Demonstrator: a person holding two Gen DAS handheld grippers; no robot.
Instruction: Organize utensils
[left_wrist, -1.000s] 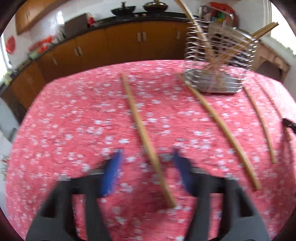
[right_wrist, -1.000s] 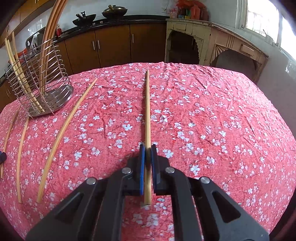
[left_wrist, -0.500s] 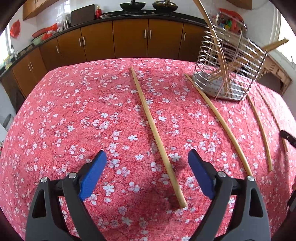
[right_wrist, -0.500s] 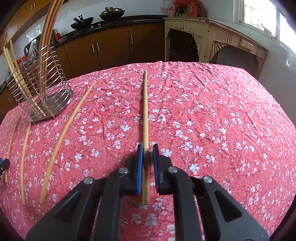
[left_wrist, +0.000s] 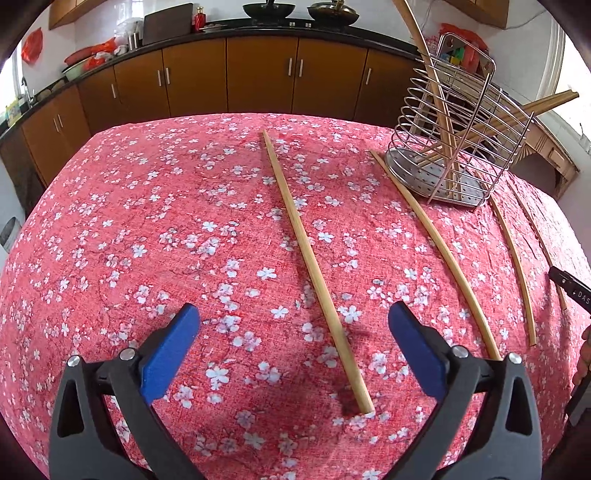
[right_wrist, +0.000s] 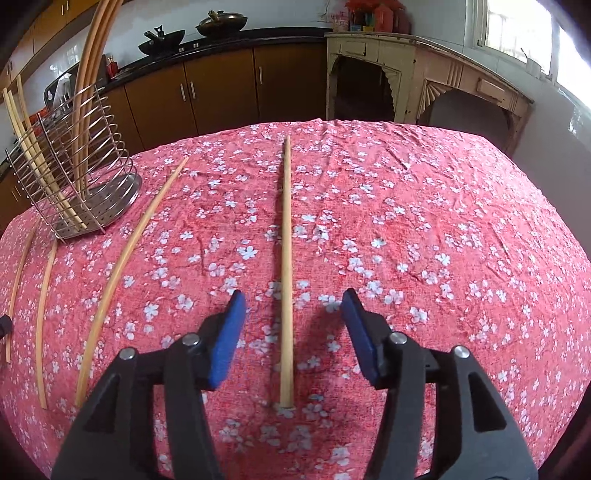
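Observation:
A long straight wooden stick (left_wrist: 306, 254) lies on the red flowered tablecloth (left_wrist: 147, 229); my open left gripper (left_wrist: 293, 350) straddles its near end. In the right wrist view another straight stick (right_wrist: 285, 266) lies on the cloth, and my open right gripper (right_wrist: 293, 332) straddles its near end without touching it. A wire utensil holder (left_wrist: 454, 147) with several sticks standing in it is at the far right; it also shows in the right wrist view (right_wrist: 74, 177) at the far left.
A curved stick (left_wrist: 439, 247) and thinner sticks (left_wrist: 513, 269) lie on the cloth near the holder; they also show in the right wrist view (right_wrist: 122, 266). Brown kitchen cabinets (left_wrist: 229, 77) stand beyond the table. A cream arched cabinet (right_wrist: 424, 85) is behind on the right.
My right gripper has opened and let go of the stick, which now lies on the cloth. My left gripper stays open and has steadied over the near end of its stick.

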